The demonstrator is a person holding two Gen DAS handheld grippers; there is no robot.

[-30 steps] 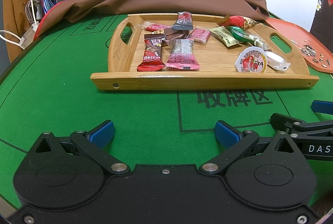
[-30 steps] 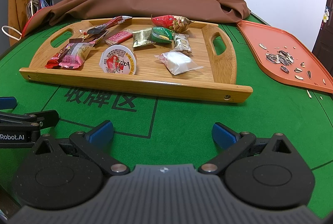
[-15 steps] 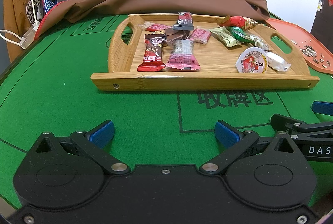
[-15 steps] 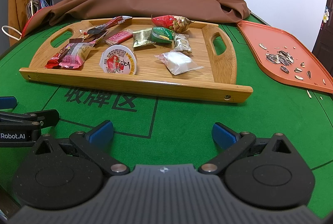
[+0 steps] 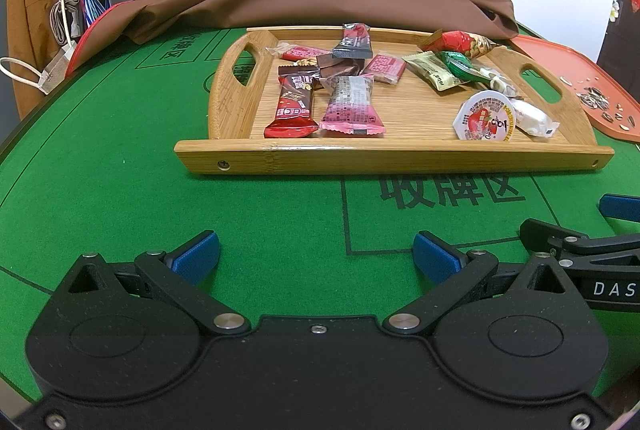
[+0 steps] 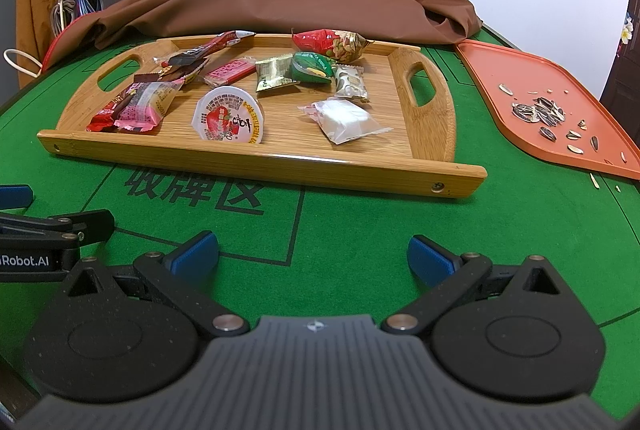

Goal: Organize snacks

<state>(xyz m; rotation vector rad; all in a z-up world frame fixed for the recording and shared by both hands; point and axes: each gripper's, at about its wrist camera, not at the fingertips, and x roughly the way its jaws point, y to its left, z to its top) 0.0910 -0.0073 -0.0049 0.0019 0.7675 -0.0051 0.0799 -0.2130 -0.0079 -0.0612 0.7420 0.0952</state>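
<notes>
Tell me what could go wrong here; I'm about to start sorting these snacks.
1. The bars overlap at the tray's left end, so a grasp may drag a neighbour along.
2. The jelly cup leans tilted near the front rim and could tip or roll when nudged.
3. Both hand-held grippers, left and right, sit close together; they may collide.

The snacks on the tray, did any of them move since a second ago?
No. Nothing visibly changed: every snack lies where it was on the wooden tray, and the left gripper and right gripper hover over the green table, jaws open and empty.
</notes>
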